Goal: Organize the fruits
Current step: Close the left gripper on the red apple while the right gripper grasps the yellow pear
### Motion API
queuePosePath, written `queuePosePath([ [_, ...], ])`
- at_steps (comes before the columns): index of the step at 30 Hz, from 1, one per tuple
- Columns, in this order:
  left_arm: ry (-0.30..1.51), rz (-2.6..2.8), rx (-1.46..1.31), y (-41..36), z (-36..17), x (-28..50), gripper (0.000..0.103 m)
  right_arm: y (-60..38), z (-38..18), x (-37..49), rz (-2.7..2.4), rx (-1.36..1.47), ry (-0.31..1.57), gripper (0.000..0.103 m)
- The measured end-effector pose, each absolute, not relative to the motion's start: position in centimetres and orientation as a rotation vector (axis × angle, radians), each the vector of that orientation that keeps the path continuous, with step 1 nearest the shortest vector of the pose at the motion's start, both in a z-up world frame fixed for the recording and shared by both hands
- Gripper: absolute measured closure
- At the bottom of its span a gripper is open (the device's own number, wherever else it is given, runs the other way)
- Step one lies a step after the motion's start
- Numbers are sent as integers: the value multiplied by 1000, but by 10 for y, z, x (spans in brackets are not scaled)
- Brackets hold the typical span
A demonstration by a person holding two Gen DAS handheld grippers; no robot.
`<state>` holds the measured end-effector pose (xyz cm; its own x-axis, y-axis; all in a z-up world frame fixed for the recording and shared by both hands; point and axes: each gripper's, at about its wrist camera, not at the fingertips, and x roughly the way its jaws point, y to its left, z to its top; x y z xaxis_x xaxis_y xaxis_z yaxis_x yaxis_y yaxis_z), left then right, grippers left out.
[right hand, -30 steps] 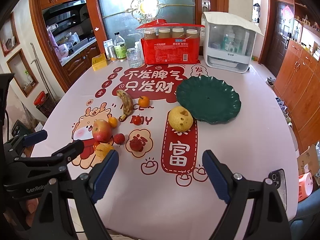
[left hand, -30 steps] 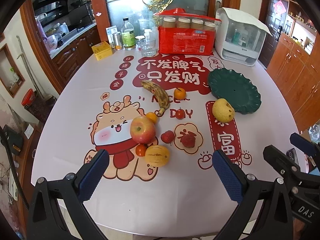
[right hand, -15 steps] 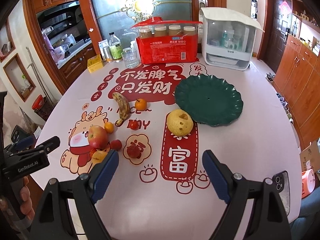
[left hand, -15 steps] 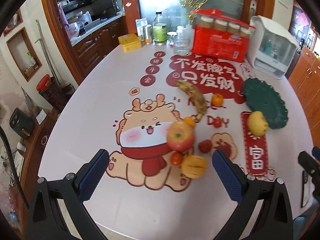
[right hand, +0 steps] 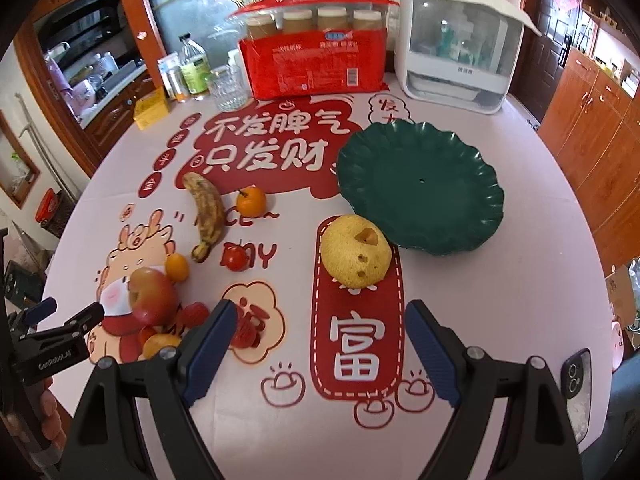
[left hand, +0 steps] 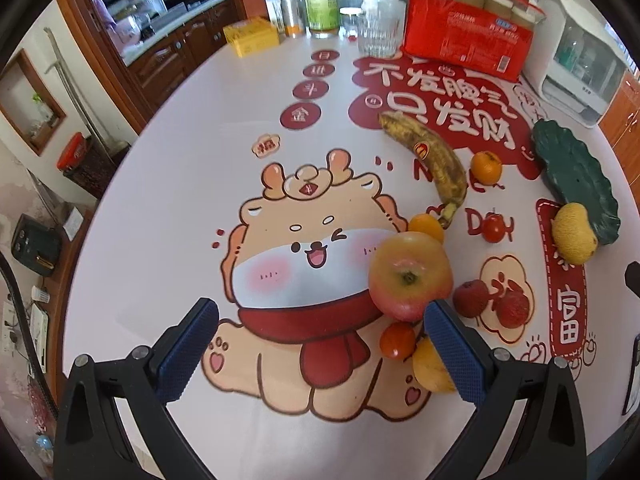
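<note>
Left wrist view: the left gripper (left hand: 320, 344), jaws spread wide and empty, is positioned beside the apple (left hand: 410, 274), apparently for grasping; the right gripper (right hand: 316, 346), likewise spread and empty, is held before the pear (right hand: 356, 252).

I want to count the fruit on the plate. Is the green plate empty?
Empty. The green plate shows only bare surface; the pear sits beside its rim on the tablecloth.

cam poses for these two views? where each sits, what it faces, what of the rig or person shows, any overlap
Left wrist: on the left gripper, low over the table's left part, facing the apple; own open jaws show.
Right wrist: on the right gripper, facing the pear and green plate; own open jaws, plus the left gripper and a hand at left.
Shared: apple, banana, pear, plate, red package.
</note>
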<state>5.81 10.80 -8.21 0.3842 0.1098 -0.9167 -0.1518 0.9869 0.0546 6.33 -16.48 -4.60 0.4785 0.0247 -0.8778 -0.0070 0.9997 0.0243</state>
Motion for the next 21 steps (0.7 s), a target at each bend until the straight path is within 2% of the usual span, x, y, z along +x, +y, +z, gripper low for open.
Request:
queuePosePath([
  [9,1266,138,-142,120,-125,85,1,-180,-87,102,-27,77,1144,17],
  [21,1256,94,-258,129,-132,104,0,-190,-120,129,-86,104,1149,17],
])
